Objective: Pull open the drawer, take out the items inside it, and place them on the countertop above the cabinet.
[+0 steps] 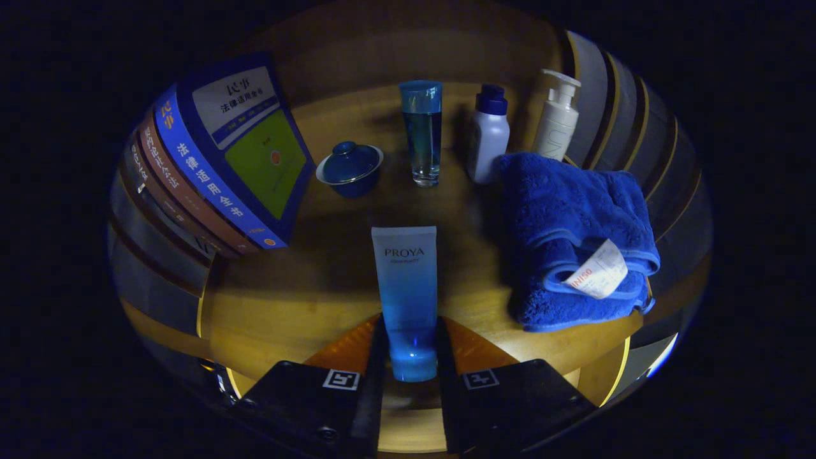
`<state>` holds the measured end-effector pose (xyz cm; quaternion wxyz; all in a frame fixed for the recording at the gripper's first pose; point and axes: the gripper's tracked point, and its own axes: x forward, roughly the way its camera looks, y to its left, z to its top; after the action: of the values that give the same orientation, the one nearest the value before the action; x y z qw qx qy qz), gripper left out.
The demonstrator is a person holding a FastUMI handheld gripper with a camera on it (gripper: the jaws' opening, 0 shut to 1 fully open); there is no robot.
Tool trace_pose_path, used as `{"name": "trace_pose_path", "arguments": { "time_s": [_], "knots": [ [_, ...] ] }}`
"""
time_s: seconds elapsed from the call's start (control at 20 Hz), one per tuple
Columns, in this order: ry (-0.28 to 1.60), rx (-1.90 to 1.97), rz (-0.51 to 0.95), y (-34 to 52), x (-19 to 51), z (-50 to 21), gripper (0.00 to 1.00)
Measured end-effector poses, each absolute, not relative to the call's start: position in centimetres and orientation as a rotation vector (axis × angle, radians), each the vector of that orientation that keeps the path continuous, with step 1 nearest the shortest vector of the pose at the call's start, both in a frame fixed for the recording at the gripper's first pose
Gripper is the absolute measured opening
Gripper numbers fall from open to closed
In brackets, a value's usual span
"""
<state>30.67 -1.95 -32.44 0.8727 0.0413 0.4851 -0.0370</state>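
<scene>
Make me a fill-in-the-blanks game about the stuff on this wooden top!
1. The gripper is shut on the ____ end of the blue squeeze tube.
2. The folded fluffy towel is coloured ____.
3. The tall clear glass bottle stands between the small lidded blue bowl and the white bottle with a ____ cap.

Missing words: cap; blue; blue
</scene>
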Motion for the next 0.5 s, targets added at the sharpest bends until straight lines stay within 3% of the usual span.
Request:
{"name": "trace_pose_path", "arguments": {
  "time_s": [0.3, 0.5],
  "knots": [
    [0.943, 0.067, -0.069, -2.2, 30.9, -30.7, 1.00],
    [0.831, 0.080, -0.050, -1.5, 29.1, -26.9, 1.00]
  ]
}}
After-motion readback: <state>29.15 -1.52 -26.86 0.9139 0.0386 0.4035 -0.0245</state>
